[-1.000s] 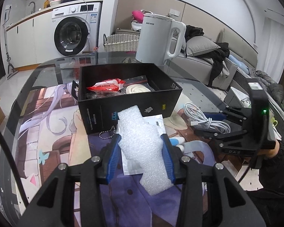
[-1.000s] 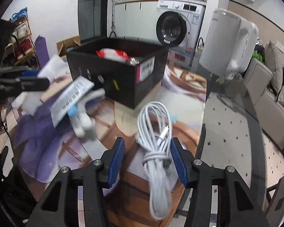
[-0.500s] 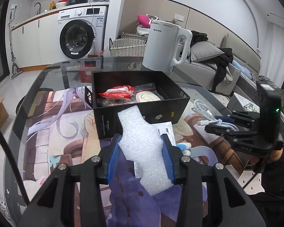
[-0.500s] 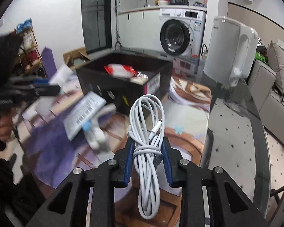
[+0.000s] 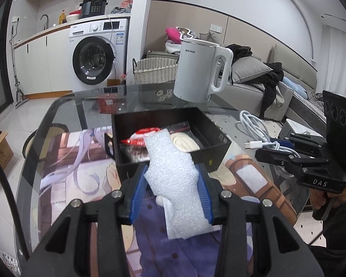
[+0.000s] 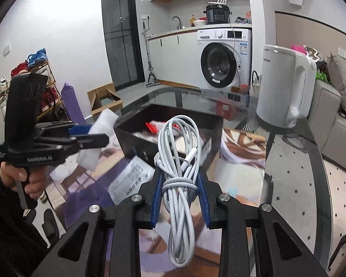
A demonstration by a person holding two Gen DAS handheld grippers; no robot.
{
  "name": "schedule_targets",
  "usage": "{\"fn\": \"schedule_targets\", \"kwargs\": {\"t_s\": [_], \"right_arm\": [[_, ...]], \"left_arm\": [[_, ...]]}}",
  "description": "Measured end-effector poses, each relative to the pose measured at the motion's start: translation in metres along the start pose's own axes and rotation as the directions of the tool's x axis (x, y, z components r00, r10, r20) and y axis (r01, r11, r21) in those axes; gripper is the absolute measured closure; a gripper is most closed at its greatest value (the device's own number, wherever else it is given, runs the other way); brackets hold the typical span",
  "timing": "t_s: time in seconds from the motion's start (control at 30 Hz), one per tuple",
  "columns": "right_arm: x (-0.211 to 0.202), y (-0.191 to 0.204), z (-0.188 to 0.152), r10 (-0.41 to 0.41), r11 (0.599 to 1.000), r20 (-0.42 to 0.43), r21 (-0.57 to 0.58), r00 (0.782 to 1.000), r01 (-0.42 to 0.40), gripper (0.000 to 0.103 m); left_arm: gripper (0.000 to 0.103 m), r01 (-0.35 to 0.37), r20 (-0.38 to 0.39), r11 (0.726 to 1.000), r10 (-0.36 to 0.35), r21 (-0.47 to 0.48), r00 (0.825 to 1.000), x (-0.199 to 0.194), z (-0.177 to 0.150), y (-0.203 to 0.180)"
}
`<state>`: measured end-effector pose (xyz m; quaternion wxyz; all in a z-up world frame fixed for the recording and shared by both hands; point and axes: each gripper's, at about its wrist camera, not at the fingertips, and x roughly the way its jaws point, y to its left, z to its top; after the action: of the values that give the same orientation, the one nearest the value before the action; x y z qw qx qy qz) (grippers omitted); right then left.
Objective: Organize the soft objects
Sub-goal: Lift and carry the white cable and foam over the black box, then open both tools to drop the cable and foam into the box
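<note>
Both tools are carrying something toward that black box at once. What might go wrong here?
The left tool grips a white foam piece and the right tool a bundled white cable, both close to the black box. They could bump each other over it. The cable's loose loops hang below the grip and might snag the box wall. The box already holds a red packet, so the springy foam may not settle inside.

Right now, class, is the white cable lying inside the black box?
No. The white cable is clamped between the right gripper pads, hanging in the air in front of the black box.
</note>
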<state>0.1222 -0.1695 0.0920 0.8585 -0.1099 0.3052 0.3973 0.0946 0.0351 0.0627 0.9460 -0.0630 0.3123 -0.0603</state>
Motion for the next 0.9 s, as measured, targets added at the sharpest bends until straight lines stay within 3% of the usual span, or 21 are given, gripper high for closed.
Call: {"fn": "schedule_targets", "kwargs": {"t_s": [0.5,0.9], "right_arm": [[0.034,0.007,0.051,-0.016,1.0,0.069,0.009,0.998,0.015,0.075],[0.075,0.004,0.071,-0.024,1.0,0.099,0.007,0.995,0.023,0.075]], "left_arm": [[0.062,-0.017,0.014,1.0,0.017,-0.001,1.0,0.033,0.033,0.011],[0.062,-0.054,0.033,0.998,0.054,-0.014,0.998,0.061,0.044,0.029]]}}
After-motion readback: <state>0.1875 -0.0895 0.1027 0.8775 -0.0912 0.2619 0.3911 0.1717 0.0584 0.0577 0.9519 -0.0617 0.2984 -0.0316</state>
